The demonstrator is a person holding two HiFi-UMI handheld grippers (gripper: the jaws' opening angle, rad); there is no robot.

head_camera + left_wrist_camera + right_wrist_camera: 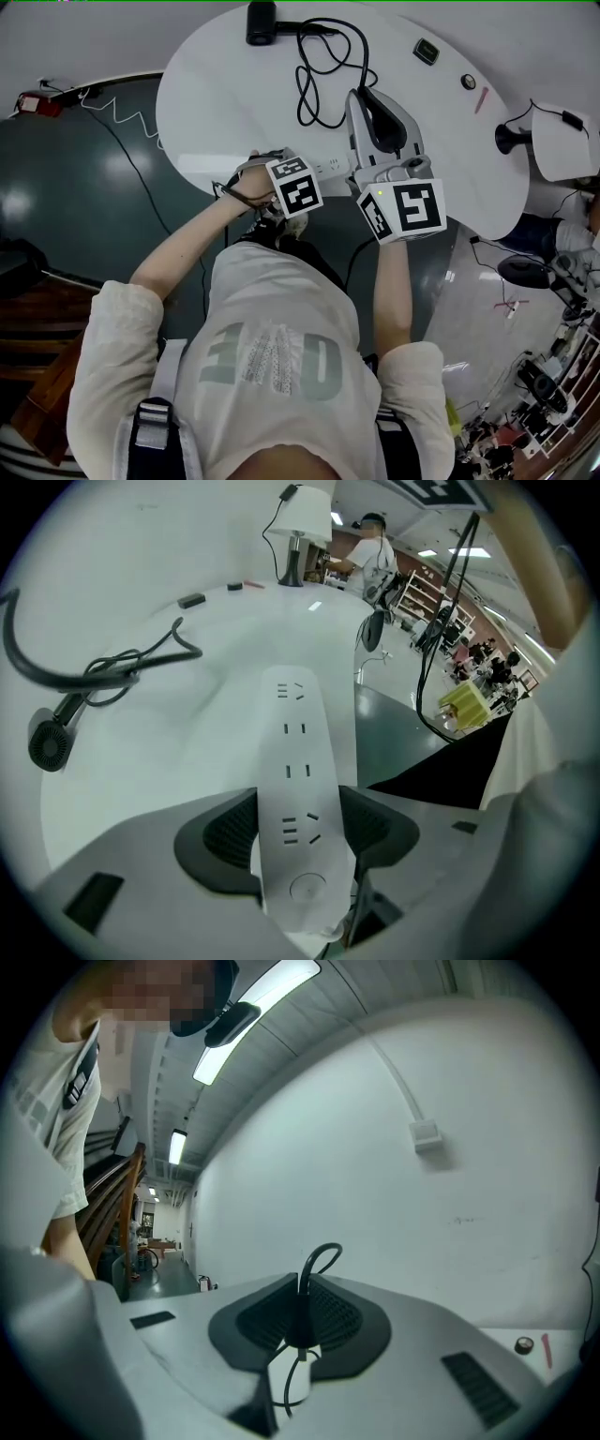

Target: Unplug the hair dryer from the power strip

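The white power strip (pixel 298 789) lies on the white table (pixel 225 84) with all its sockets bare. My left gripper (pixel 302 841) points steeply down over its near end, a pad on each side; the jaws stand wide and do not clamp it. In the head view this gripper (pixel 278 176) sits at the table's near edge, next to the strip (pixel 330 169). My right gripper (pixel 300 1321) is held up and level, shut on the black plug (pixel 302 1312) of the hair dryer's cord (pixel 323 75). The black hair dryer (pixel 262 22) lies at the table's far side.
A small black block (pixel 426 52), a round knob (pixel 468 82) and a red pen (pixel 482 99) lie on the table's right part. A white lamp (pixel 553 141) stands beyond the right edge. Dark floor (pixel 84 206) surrounds the table.
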